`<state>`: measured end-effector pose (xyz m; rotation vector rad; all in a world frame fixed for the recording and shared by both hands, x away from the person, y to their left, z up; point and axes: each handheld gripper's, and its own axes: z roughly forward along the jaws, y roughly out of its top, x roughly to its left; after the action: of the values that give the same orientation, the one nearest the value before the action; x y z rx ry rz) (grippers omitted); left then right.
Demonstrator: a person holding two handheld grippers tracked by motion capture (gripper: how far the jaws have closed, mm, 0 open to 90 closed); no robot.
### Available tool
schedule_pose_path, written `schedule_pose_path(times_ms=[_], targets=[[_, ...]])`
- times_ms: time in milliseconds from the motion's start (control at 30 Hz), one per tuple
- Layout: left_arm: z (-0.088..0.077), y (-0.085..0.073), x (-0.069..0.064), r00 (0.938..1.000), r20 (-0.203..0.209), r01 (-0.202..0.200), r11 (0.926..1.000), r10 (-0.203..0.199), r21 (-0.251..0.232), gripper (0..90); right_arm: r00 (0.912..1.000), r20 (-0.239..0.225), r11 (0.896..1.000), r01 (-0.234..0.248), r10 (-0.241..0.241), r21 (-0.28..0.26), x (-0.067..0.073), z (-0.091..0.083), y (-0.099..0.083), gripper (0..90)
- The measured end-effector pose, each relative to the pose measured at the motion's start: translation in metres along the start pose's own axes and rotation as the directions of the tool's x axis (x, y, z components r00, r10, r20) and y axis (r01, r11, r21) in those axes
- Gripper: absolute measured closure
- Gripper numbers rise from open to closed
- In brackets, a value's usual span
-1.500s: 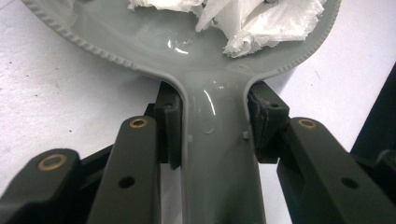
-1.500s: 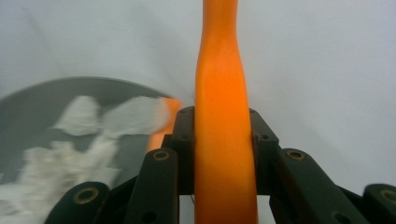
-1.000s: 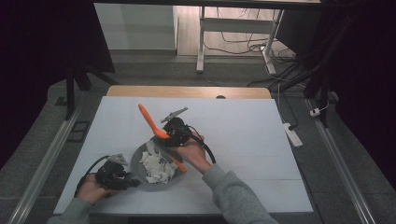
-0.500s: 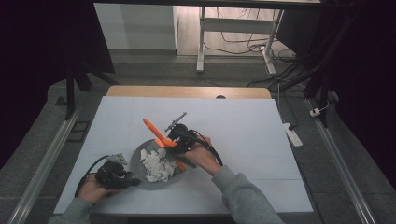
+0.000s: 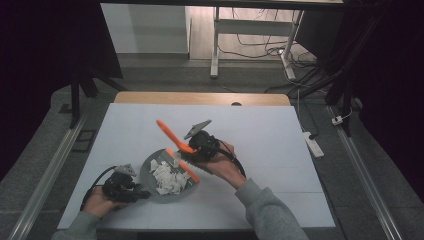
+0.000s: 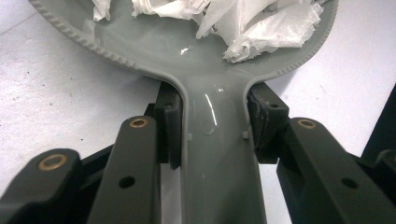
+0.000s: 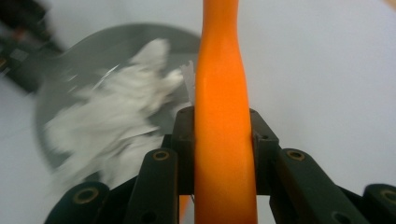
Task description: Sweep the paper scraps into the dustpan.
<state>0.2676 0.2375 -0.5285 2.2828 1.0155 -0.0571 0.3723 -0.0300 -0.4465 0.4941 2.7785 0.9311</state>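
A round grey pan (image 5: 148,171) lies on the white table near its front left, with a heap of white paper scraps (image 5: 169,178) in it. My left gripper (image 5: 134,193) is shut on the pan's handle (image 6: 215,158), its pads pressing both sides, and the scraps (image 6: 261,28) lie just beyond. My right gripper (image 5: 192,149) hovers over the pan's far right rim, shut on a long orange handle (image 5: 171,134) that slants up and to the left. In the right gripper view the orange handle (image 7: 223,116) runs straight up between the jaws, with the pan (image 7: 93,51) and scraps (image 7: 116,107) blurred at the left.
The white table top (image 5: 270,130) stretches bare to the right and back, with a wooden edge (image 5: 200,98) at the far side. A white power strip (image 5: 311,142) lies on the floor at the right. A desk frame and cables stand behind the table.
My right hand has moved a little to the right over the pan's rim, and the orange handle's upper end has swung right and lower. The left hand and the pan have stayed put.
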Motion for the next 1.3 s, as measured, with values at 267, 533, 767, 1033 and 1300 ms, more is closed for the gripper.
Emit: schedule_pose_path(times_ms=[267, 533, 767, 1033, 1300], targets=[[-0.001, 0.000, 0.000, 1.0000, -0.003, 0.001, 1.0000, -0.001, 0.000, 61.0, 0.9995, 0.030, 0.997, -0.009, 0.007, 0.080, 0.002, 0.023, -0.003, 70.1], [0.000, 0.000, 0.000, 1.0000, -0.006, 0.000, 1.0000, 0.000, -0.001, 61.0, 0.9874, 0.125, 0.994, -0.103, 0.096, 0.045, -0.024, 0.025, -0.010, 70.1], [0.000, 0.000, 0.000, 1.0000, -0.006, 0.003, 1.0000, -0.003, 0.000, 60.9, 0.9996, 0.022, 0.999, 0.017, -0.018, 0.048, 0.010, 0.041, 0.001, 70.1], [-0.001, 0.000, -0.001, 1.0000, -0.007, 0.006, 1.0000, -0.006, -0.002, 61.0, 1.0000, -0.006, 0.998, -0.002, 0.002, -0.063, 0.012, 0.005, 0.010, 70.1], [-0.003, -0.001, 0.000, 0.9998, -0.018, 0.012, 0.9997, -0.013, -0.019, 61.0, 0.9946, -0.007, 0.989, -0.104, 0.104, -0.107, -0.016, -0.010, -0.001, 70.1]])
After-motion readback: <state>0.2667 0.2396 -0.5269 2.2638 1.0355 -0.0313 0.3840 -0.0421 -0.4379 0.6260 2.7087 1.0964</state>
